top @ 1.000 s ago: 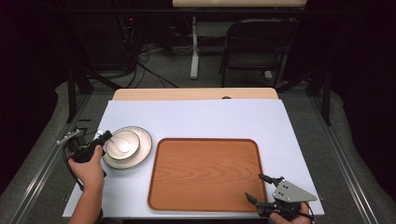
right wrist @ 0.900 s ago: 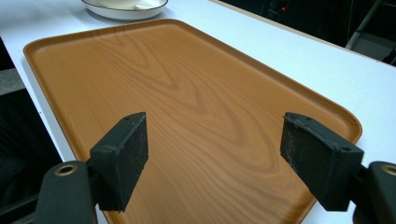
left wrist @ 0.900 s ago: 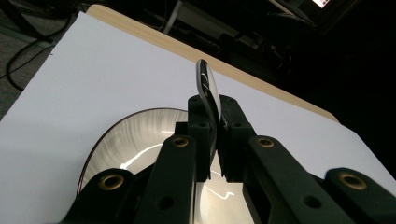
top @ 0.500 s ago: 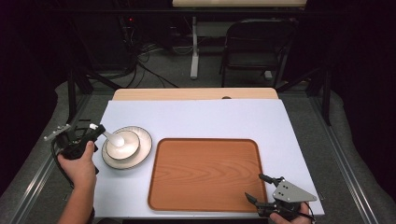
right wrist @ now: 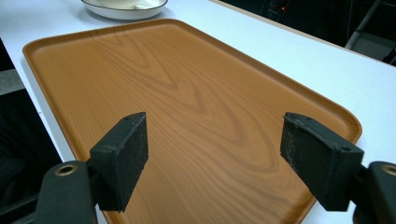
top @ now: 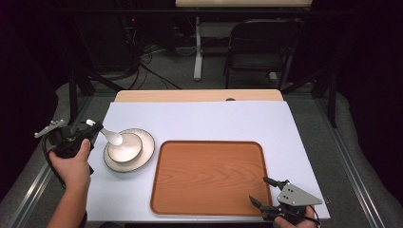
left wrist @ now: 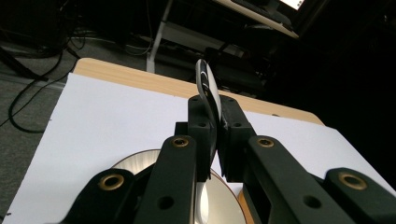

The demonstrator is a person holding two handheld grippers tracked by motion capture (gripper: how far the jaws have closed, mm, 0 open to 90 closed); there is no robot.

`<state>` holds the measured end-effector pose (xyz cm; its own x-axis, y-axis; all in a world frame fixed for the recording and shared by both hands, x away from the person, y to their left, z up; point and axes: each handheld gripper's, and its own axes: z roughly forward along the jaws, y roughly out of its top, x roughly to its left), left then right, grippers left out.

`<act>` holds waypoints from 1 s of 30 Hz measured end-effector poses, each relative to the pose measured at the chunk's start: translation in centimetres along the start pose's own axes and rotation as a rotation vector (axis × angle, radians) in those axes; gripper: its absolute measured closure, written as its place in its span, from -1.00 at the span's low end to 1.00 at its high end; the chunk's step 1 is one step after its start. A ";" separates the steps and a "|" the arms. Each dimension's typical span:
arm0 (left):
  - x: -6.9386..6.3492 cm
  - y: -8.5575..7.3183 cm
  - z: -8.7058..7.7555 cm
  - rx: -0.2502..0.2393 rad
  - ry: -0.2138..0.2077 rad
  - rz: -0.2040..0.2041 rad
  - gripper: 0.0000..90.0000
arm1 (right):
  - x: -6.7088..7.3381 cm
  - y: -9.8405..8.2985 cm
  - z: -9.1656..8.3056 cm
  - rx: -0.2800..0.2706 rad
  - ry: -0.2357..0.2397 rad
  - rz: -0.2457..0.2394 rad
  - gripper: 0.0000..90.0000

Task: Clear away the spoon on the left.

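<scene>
In the high view, a white-covered counter point(top: 209, 118) fills the middle of the frame, with a folding chair point(top: 259, 47) and floor cables point(top: 147, 66) in the dark beyond its far edge. A wooden tray point(top: 209, 178) lies at lower centre, bare. Just left of it sits a plate point(top: 140, 152) carrying a small bowl point(top: 124, 148). At left, the left tongs point(top: 92, 127) hold a white spoon point(top: 108, 136) whose head hangs over the bowl. At the lower right, the right tongs point(top: 261, 191) hover at the tray's near right corner.

The left gripper view shows the left tongs point(left wrist: 215, 135) pinched tight on the spoon point(left wrist: 205, 84), seen edge-on and rising past the pads, with the plate point(left wrist: 135, 163) below.

The right gripper view shows the right tongs point(right wrist: 215, 144) spread wide and holding nothing above the tray point(right wrist: 177, 84), the plate point(right wrist: 123, 8) at the top edge.
</scene>
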<state>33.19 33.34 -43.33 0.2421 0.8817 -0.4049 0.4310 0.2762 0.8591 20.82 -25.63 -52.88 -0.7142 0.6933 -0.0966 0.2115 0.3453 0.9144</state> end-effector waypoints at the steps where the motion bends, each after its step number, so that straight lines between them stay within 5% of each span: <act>1: -0.2 0.1 -0.1 0.003 -0.003 0.002 0.89 | 0.0 0.0 0.0 0.000 0.000 -0.001 -0.49; 17: -3.7 1.5 -0.4 0.187 -0.111 0.161 0.89 | 0.0 0.0 0.0 0.003 0.000 0.001 -0.49; 30: -7.5 1.7 0.4 0.296 -0.209 0.228 0.89 | 0.0 0.0 0.0 0.003 -0.001 0.002 -0.49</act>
<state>32.50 27.08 -38.93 0.5181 0.8023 -0.2965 0.5696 -0.0650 0.8194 20.86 -25.61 -52.89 -0.7133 0.6943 -0.0955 0.2145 0.3460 0.9134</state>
